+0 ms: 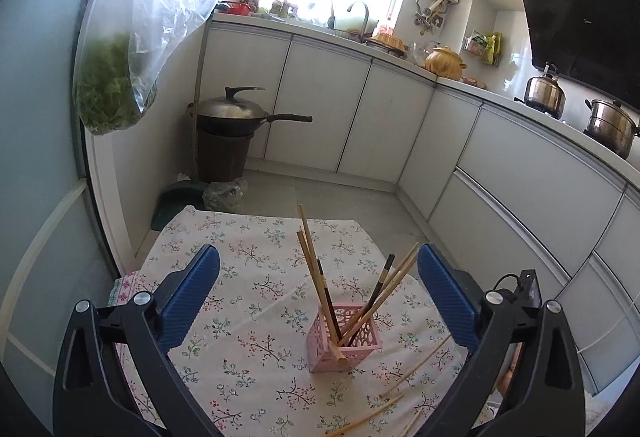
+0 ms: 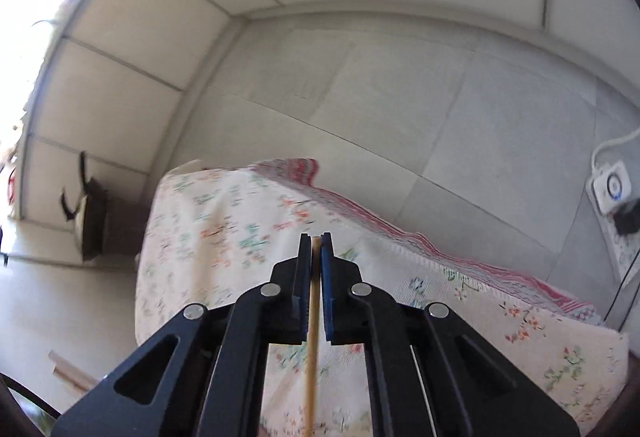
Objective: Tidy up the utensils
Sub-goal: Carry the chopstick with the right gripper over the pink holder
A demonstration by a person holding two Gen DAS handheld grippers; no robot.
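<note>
A pink lattice holder (image 1: pixel 343 337) stands on the flowered tablecloth (image 1: pixel 248 317) with several chopsticks (image 1: pixel 316 277) leaning out of it, light wooden and dark ones. More light chopsticks (image 1: pixel 412 369) lie loose on the cloth to its right. My left gripper (image 1: pixel 319 271) is open wide, its blue pads on either side of the holder and just short of it, touching nothing. In the right wrist view my right gripper (image 2: pixel 316 237) is shut on one light wooden chopstick (image 2: pixel 313 337) that runs back between the pads toward the camera, above the cloth (image 2: pixel 224 237).
Beyond the table's far edge is tiled floor, white cabinets (image 1: pixel 320 109) and a wok on a brown bin (image 1: pixel 228 125). A bag of greens (image 1: pixel 108 93) hangs at the left. A power strip (image 2: pixel 610 193) lies on the floor at the right.
</note>
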